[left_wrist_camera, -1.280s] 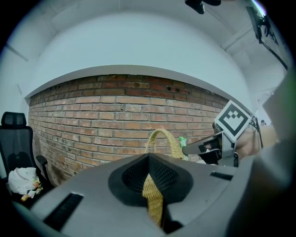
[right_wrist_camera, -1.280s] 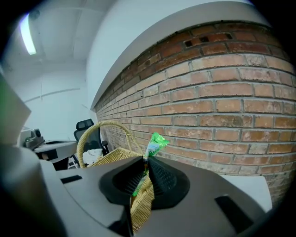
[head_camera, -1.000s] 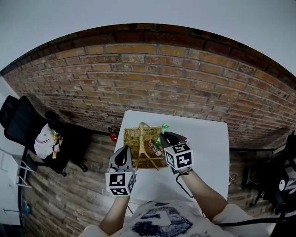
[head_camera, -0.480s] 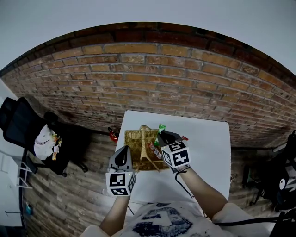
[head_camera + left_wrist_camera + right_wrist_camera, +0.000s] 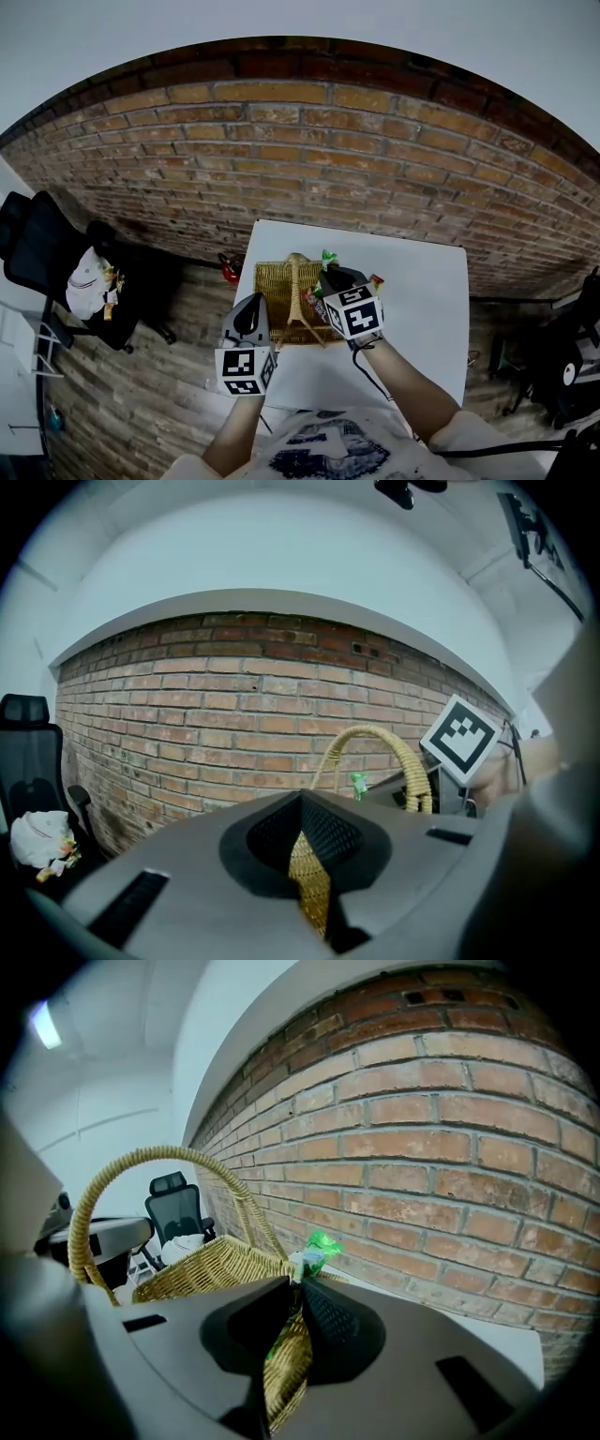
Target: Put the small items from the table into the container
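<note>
Right now the right claw (image 5: 330, 274) is closed almost fully on a green packet (image 5: 319, 1247), nipped by its lower end so the crinkled top stands clear above the tips. In the head view the packet (image 5: 328, 258) hangs over the basket (image 5: 267, 281) at its 2 o'clock corner, just outside the arched handle (image 5: 293, 278). It looks featherweight and soft, a twist of film that will crumple rather than break. A pinch on the wrapper's tail should be enough, though the film may be slick, and on release it will probably flutter rather than drop straight.

The left claw (image 5: 251, 305) sits at the basket's 8 o'clock corner with its tips together. Wicker shows through the slit below them, and I cannot tell whether the rim is actually nipped.

For clearance, the handle is the main thing to miss: it spans the basket from 6 to 12 o'clock. The packet would best go down on the 3 o'clock side of it, where the woven rim (image 5: 202, 1265) is low. The white surface (image 5: 412, 281) lies bare towards 3 o'clock, giving the right arm room to pull away. At 12 o'clock the surface runs to the brick wall (image 5: 309, 159), so there is little room on that side.
</note>
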A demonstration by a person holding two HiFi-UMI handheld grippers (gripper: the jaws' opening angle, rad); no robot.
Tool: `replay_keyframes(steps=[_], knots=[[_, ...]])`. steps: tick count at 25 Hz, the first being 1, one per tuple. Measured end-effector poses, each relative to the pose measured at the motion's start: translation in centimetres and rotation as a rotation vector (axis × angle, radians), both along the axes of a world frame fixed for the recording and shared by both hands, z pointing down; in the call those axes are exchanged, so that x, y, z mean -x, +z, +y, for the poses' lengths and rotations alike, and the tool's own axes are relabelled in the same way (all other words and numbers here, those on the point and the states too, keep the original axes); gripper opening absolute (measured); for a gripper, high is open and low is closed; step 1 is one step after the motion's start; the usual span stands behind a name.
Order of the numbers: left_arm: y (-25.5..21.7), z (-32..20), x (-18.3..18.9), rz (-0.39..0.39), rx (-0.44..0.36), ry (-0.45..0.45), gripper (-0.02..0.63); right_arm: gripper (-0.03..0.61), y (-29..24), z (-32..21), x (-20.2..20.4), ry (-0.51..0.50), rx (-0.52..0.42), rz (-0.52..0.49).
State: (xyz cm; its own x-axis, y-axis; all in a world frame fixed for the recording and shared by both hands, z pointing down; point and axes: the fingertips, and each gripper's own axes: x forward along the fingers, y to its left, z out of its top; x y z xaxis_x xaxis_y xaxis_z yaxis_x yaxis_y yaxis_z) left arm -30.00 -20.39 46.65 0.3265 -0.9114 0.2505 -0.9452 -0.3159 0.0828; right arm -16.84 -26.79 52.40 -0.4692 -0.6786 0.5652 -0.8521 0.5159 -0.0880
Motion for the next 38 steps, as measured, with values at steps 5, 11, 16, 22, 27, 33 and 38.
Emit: replay_keyframes(steps=[5,11,16,22,27,33,38], knots=[[0.2,-0.1,0.1,0.002,0.005,0.001,0.048,0.057,-0.1,-0.1,0.3,-0.004,0.0,0.003],[0.4,0.0,-0.1,0.005,0.01,0.008,0.048,0.058,-0.3,0.0,-0.1,0.021,-0.015,-0.01],[0.3,0.1,-0.2,0.001,0.004,0.012,0.048,0.078,-0.6,0.0,-0.4,0.037,-0.037,-0.009],[-0.1,0.6,0.0,-0.001,-0.006,0.013,0.048,0.078,-1.7,0.5,-0.8,0.06,-0.067,-0.043],[-0.9,1.5,0.1,-0.006,-0.02,0.014,0.048,0.08,-2.7,1.9,-1.4,0.08,-0.084,-0.074],[-2.0,3.3,-0.8,-0.024,-0.047,0.001,0.048,0.078,-4.3,4.2,-4.0,0.102,-0.113,-0.119],[-2.7,5.6,-2.6,-0.038,-0.06,0.003,0.048,0.078,-5.7,6.6,-6.8,0.105,-0.164,-0.133]])
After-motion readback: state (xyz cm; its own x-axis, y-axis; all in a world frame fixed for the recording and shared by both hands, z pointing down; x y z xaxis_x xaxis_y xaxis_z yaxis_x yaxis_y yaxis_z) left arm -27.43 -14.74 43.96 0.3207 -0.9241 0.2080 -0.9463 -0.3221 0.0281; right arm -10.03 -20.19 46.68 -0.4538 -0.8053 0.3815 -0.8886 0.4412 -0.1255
